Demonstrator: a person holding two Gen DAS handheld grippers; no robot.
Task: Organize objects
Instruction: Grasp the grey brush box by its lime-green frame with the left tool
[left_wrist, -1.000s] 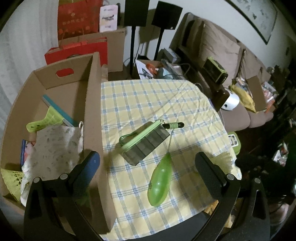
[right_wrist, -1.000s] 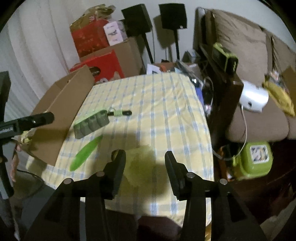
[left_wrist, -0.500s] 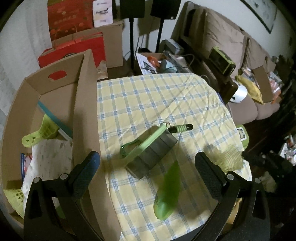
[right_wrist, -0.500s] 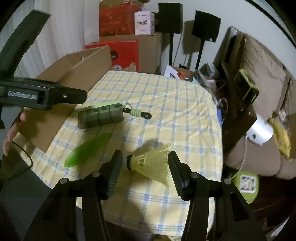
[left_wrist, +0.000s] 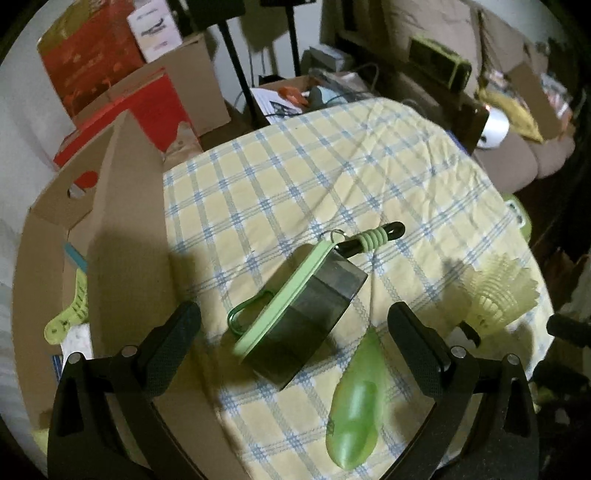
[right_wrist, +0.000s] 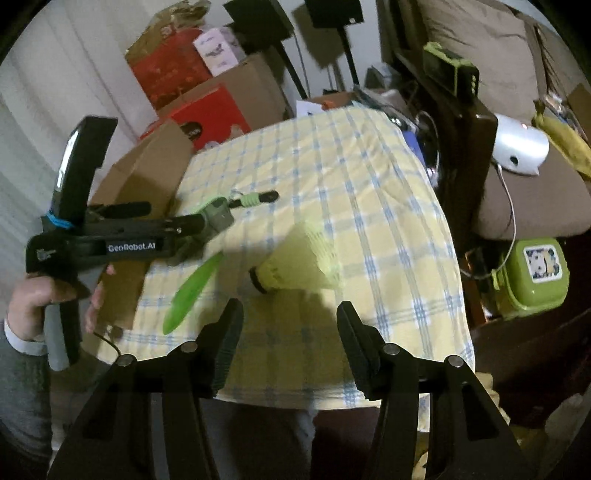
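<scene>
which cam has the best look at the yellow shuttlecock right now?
Right wrist. The yellow shuttlecock lies on its side on the checked tablecloth, just ahead of the open right tongs, whole though a bit blurred. The left wrist view shows only its skirt at the far right edge, dim and distorted.

1. A lived-in home, most likely a living room.
2. A brown cushioned sofa (right_wrist: 517, 74) stands along the wall, strewn with odds and ends.
3. The tabletop (left_wrist: 332, 166) wears a yellow and blue checked cloth.
4. Cardboard boxes (left_wrist: 192, 74) and a red gift bag (left_wrist: 147, 99) are stacked by the wall.
5. Speaker stands (right_wrist: 332, 14) rise behind them.
</scene>
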